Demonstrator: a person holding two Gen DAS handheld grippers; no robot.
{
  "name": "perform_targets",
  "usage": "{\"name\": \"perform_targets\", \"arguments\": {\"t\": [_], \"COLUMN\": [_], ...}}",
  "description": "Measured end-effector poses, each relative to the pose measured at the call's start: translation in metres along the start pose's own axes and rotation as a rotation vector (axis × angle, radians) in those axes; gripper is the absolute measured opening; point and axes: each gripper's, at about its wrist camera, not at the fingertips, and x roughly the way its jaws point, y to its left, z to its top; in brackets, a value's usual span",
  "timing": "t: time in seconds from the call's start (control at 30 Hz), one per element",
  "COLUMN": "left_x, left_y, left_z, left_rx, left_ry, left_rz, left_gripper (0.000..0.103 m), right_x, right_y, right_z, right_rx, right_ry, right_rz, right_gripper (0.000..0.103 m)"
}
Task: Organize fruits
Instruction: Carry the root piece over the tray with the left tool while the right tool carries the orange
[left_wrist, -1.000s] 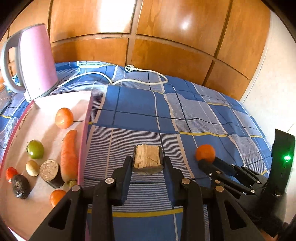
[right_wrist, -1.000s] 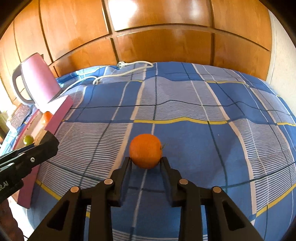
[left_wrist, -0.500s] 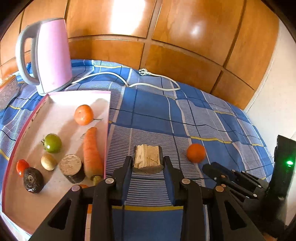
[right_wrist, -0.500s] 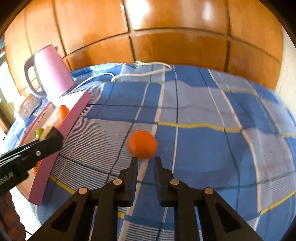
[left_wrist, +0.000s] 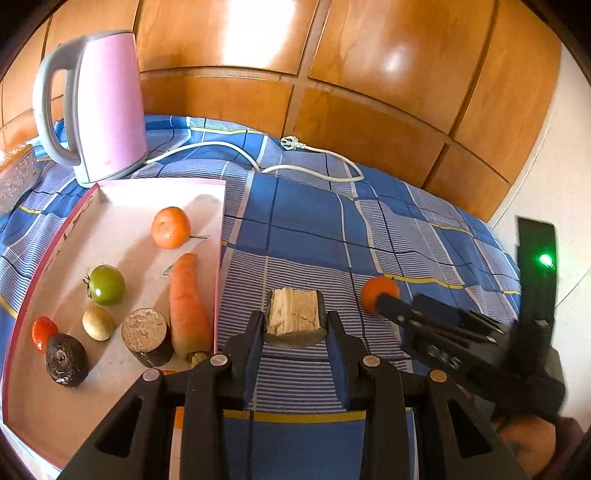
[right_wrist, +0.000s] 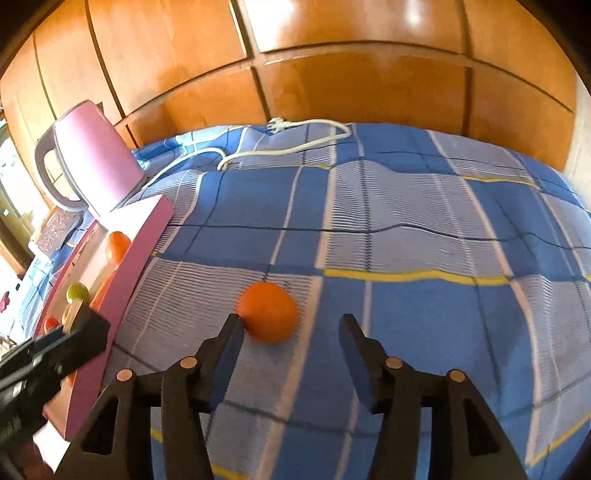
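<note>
Progress looks partial: pink tray (left_wrist: 218, 236) already holds a tangerine (left_wrist: 170, 227), carrot (left_wrist: 186, 304), green tomato (left_wrist: 106, 284) and other bits. One loose tangerine (right_wrist: 267, 312) sits on the checked cloth (right_wrist: 406, 229) well right of the tray. My right gripper (right_wrist: 291, 332) has fingers spread wide, left tip touching the fruit, nothing gripped. Left gripper (left_wrist: 295, 332) is clamped on a cut woody chunk (left_wrist: 294, 317), exact item unclear. Tray's near corner is cut off; an orange piece there I can't identify
</note>
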Motion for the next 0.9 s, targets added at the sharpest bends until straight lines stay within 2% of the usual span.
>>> {"name": "perform_targets", "arguments": {"t": [0.1,0.13,0.17,0.3,0.53,0.9], "left_x": [0.001,0.0,0.0,-0.002,-0.012,-0.034], "left_y": [0.002,0.003,0.004,0.007,0.021,0.066], "left_z": [0.002,0.002,0.002,0.003,0.008,0.014], "left_rx": [-0.008,-0.009,-0.008,-0.015,-0.041,-0.121], "left_ry": [0.002,0.001,-0.002,-0.005,-0.03,-0.085], "left_rz": [0.002,0.003,0.006,0.005,0.015,0.079], "left_gripper": [0.033,0.033,0.033,0.033,0.033,0.033], "right_x": [0.014,0.017,0.02,0.019,0.013,-0.004], "right_y": [0.01,0.012,0.015,0.018,0.023,0.069], "right_z": [0.004,0.004,0.003,0.002,0.003,0.014], "right_rx": [-0.038,-0.044,-0.05,-0.064,-0.055,-0.112], "right_ry": [0.032,0.039,0.043,0.024,0.029,0.024], "right_rz": [-0.014,-0.014,-0.006,-0.03,0.0,0.131], "right_gripper": [0.054,0.043,0.038,0.037,0.037,0.037]}}
